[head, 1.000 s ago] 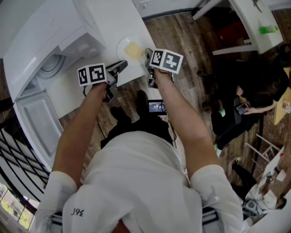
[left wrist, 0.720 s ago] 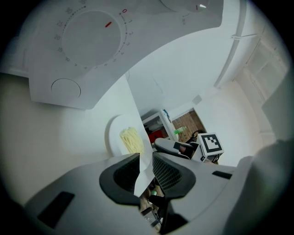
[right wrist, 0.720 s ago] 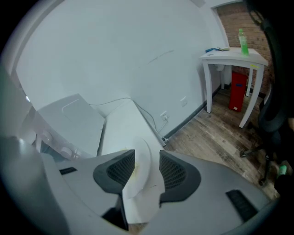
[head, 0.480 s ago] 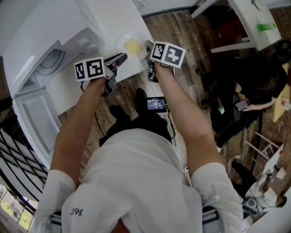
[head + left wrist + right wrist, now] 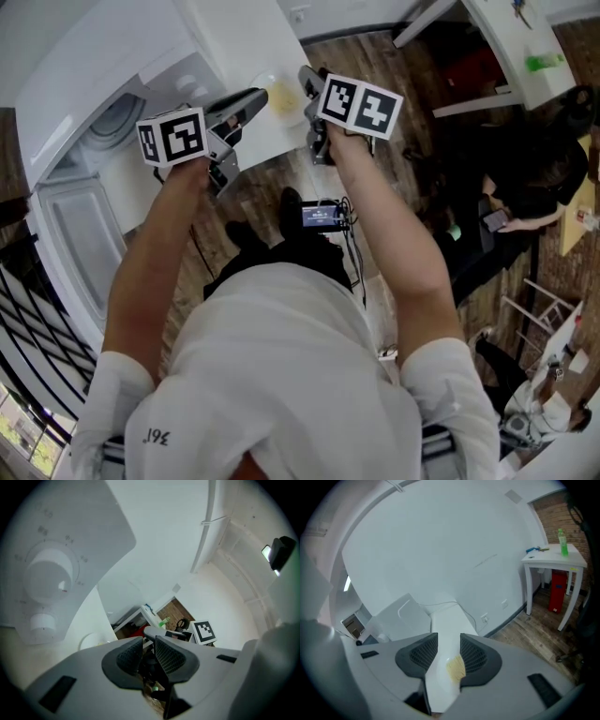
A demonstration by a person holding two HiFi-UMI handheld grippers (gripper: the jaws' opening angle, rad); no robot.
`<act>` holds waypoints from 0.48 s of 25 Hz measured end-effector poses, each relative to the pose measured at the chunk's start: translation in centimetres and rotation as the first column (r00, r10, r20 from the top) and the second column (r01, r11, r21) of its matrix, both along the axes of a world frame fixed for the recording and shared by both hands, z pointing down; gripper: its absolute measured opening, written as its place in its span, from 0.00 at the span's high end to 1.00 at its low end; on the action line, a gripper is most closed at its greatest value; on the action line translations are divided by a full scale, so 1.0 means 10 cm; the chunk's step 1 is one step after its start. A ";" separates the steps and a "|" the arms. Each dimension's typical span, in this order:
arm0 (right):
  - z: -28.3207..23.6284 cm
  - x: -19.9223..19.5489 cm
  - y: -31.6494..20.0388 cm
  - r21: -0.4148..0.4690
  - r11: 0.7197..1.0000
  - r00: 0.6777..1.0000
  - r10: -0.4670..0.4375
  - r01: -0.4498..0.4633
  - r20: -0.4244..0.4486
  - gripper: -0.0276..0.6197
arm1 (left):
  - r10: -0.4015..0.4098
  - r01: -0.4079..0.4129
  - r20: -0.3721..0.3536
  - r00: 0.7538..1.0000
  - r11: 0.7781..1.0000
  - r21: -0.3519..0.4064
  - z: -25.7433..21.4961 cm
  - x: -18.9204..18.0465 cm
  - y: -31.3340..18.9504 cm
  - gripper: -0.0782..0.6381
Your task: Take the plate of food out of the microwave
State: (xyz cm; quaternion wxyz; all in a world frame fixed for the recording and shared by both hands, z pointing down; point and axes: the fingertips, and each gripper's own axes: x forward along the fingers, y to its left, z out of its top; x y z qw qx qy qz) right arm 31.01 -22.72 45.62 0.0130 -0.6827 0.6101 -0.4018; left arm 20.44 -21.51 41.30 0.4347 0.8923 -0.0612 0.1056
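Head view, plate: plate (image 5: pixel 260 86) of yellow food (image 5: pixel 279 97) lies on the white counter (image 5: pixel 244 37), outside the microwave (image 5: pixel 84 75); the microwave door (image 5: pixel 66 234) stands open
Head view, tongs: left gripper (image 5: pixel 255 97) and right gripper (image 5: pixel 304 77) hang over the plate's two sides; neither touches it
Left gripper view: jaws a little apart, nothing between the pads; microwave dials (image 5: pixel 47 576) at left; plate low on the counter beyond; right gripper's marker cube (image 5: pixel 204 631) past the jaws
Right gripper view: jaws released and parted; counter, plate and food show through the gap, lying beyond the pads, ungripped
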 end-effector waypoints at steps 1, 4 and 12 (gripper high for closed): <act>-0.07 -0.03 0.01 0.013 1.000 1.000 -0.007 0.007 0.000 0.73 | -0.001 0.002 -0.007 1.000 1.000 0.011 -0.06 -0.03 0.01 0.77; -0.26 -0.07 0.04 0.054 0.998 1.000 -0.020 0.020 0.007 0.73 | -0.002 0.003 -0.026 1.000 0.999 0.036 -0.20 -0.05 0.04 0.77; -0.66 -0.03 0.19 0.134 0.991 1.000 -0.020 0.019 0.008 0.90 | 0.011 -0.005 -0.074 0.997 0.996 0.089 -0.45 -0.09 0.17 0.77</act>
